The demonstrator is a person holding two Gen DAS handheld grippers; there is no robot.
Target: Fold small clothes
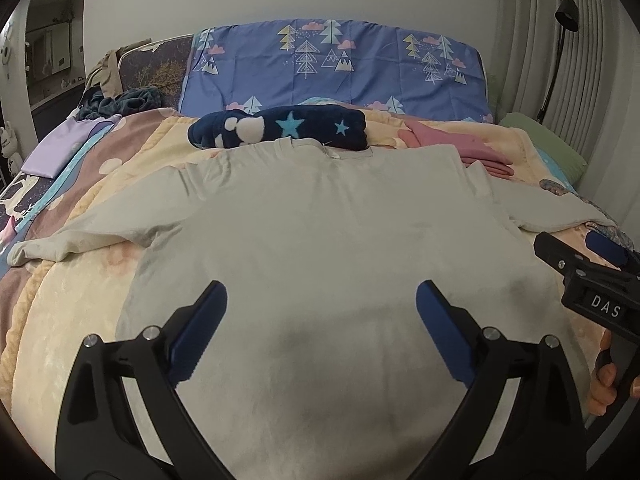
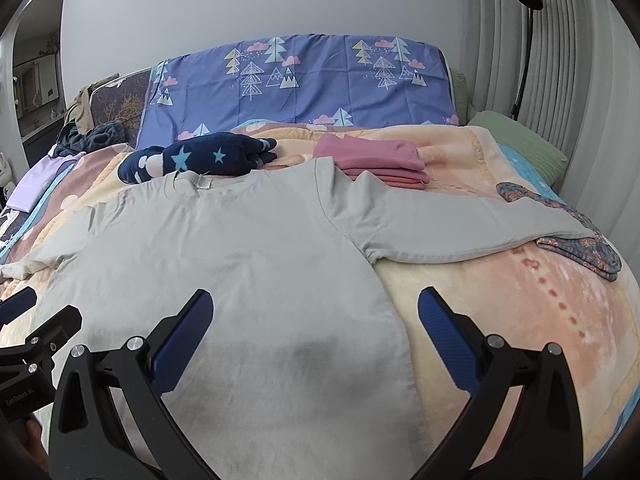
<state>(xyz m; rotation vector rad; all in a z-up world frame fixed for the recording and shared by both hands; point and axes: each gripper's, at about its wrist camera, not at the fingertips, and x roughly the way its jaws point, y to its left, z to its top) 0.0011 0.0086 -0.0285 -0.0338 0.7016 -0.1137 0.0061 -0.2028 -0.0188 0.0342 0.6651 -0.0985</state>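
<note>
A pale grey long-sleeved shirt (image 1: 320, 232) lies spread flat on the bed, collar away from me, both sleeves out to the sides. It also shows in the right wrist view (image 2: 240, 260). My left gripper (image 1: 322, 300) is open and empty, hovering over the shirt's lower middle. My right gripper (image 2: 316, 312) is open and empty over the shirt's right hem edge; it also appears at the right edge of the left wrist view (image 1: 576, 258). The left gripper shows at the left edge of the right wrist view (image 2: 36, 320).
A yellow-and-pink blanket (image 2: 500, 320) covers the bed. Beyond the collar lie a folded navy star garment (image 1: 280, 128) and a folded pink stack (image 2: 376, 160). A patterned folded garment (image 2: 576, 240) lies under the right sleeve end. A blue tree-print pillow (image 1: 332, 68) stands behind.
</note>
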